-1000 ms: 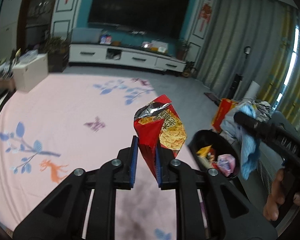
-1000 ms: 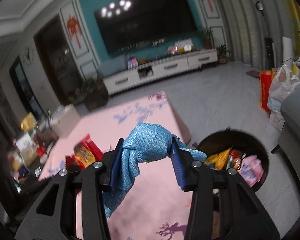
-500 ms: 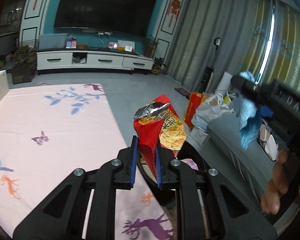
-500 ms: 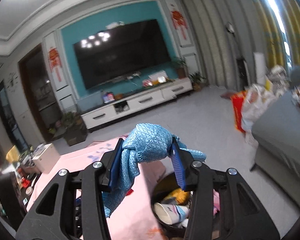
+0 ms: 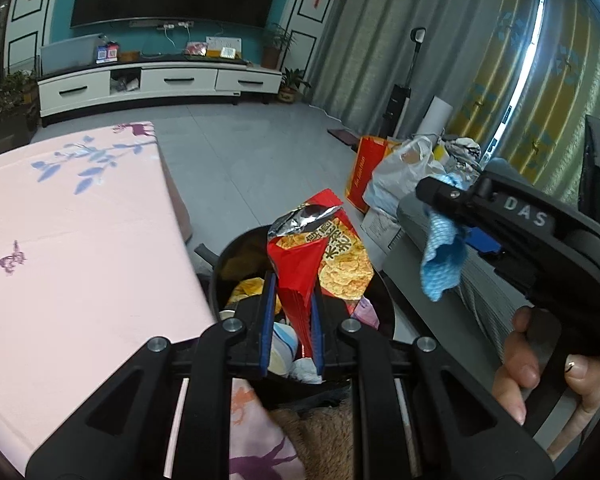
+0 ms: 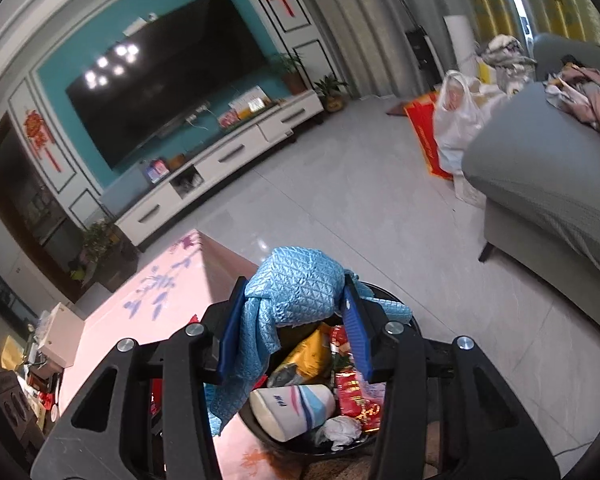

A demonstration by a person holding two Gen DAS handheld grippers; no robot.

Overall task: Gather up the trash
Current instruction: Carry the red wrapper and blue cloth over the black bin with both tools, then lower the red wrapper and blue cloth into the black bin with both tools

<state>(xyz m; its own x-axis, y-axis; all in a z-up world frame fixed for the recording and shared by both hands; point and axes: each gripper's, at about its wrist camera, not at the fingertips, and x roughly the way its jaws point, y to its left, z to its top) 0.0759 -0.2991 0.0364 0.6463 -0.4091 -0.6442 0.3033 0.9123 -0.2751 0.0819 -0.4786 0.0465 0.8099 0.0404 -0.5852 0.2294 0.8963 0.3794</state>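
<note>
1. Red snack bag (image 5: 320, 264): long axis upright, torn foil mouth up, over the black trash bin (image 5: 224, 264) beside the pink table (image 5: 80, 248).
2. Left gripper (image 5: 291, 320): fingers narrow, pinching the bag's lower end.
3. Right gripper (image 6: 296, 322): fingers part-open, clamped on bunched blue cloth (image 6: 296, 290) above the bin.
</note>
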